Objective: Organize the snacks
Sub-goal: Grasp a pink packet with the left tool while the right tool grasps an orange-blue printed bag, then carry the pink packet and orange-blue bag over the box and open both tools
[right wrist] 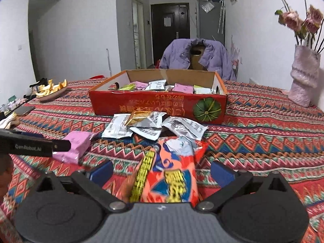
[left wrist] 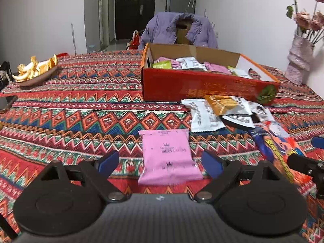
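Both wide open — left gripper (left wrist: 160, 163) straddles pink packet (left wrist: 168, 158), right gripper (right wrist: 162, 172) orange bag (right wrist: 170, 174).

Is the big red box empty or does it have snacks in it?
Not empty. The red box is open on top, and pink, green and white snack packets lie inside it.

A home: patterned tablecloth (left wrist: 81, 109), jacket-draped chair (right wrist: 197, 55), flower vase (right wrist: 303, 75), entrance door (right wrist: 170, 32).
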A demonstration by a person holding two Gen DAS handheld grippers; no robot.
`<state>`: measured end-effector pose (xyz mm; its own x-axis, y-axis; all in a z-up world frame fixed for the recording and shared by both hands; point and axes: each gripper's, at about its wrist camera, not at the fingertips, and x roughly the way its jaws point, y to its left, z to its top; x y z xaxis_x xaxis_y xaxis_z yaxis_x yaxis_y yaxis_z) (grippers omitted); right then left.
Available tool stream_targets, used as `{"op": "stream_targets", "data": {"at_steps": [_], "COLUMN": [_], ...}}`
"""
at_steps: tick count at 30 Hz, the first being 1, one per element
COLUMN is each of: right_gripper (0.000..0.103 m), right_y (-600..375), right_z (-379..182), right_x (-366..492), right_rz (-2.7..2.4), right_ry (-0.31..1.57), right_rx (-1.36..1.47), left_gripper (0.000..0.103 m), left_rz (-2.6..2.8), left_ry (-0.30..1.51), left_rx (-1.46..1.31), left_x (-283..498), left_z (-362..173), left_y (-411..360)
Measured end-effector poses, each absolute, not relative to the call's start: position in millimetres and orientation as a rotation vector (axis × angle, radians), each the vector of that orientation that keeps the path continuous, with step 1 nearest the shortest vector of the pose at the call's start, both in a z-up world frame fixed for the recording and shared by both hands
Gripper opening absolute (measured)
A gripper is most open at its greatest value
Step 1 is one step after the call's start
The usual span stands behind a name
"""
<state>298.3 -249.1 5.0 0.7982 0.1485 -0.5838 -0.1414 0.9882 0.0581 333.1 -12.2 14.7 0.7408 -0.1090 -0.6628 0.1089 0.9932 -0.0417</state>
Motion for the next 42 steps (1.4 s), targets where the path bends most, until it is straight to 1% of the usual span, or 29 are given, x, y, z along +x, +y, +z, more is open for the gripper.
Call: {"op": "stream_targets", "data": {"at_steps": [4, 9, 10, 11, 12, 13, 15, 21, 27, 32, 42], "right_gripper": [0.102, 0.094, 0.092, 0.084, 0.080, 0.073, 0.066, 0.054, 0.051, 0.051, 0.051], "right_y": [-240.4, -241.8, -244.5, -248.0, -250.5, -253.0, -257.4, -268.3, -280.0, -281.1, -281.6], "right_z": [-7.3, -20.5, -21.7, -22.6, -22.9, -22.8, -21.8, -13.7, -1.8, 10.6, 18.2], "right_x": [326.4, 344.6, 344.4, 343.1, 341.8, 339.5, 333.7, 311.1, 286.0, 268.9, 256.6], "right_rz": [0.123, 0.103, 0.105, 0.110, 0.112, 0.113, 0.104, 0.101, 0.096, 0.113, 0.132], "right_ry": [0.652, 0.691, 0.694, 0.700, 0.707, 0.712, 0.718, 0.725, 0.694, 0.649, 0.615], "right_rx": [-0.018, -0.054, -0.049, -0.039, -0.033, -0.027, -0.035, -0.057, -0.044, -0.041, -0.026], "left_gripper": [0.090, 0.089, 0.085, 0.076, 0.072, 0.063, 0.063, 0.062, 0.062, 0.062, 0.062], "left_rz": [-0.130, -0.149, -0.152, -0.153, -0.149, -0.136, -0.133, -0.151, -0.167, -0.178, -0.192], "left_ry": [0.753, 0.777, 0.783, 0.788, 0.790, 0.776, 0.769, 0.763, 0.741, 0.707, 0.675], "left_rx": [-0.004, -0.010, -0.012, -0.012, -0.009, 0.006, 0.017, 0.008, 0.012, 0.019, 0.031], "left_x": [353.4, 365.9, 366.5, 366.6, 366.3, 364.6, 362.3, 344.6, 318.3, 301.4, 290.8], "left_z": [5.4, -1.2, -2.4, -3.9, -5.2, -4.9, -4.6, 2.3, 13.5, 25.3, 37.4], "left_y": [-14.0, -16.0, -16.5, -16.7, -17.4, -18.8, -20.8, -24.5, -31.3, -36.2, -43.3]}}
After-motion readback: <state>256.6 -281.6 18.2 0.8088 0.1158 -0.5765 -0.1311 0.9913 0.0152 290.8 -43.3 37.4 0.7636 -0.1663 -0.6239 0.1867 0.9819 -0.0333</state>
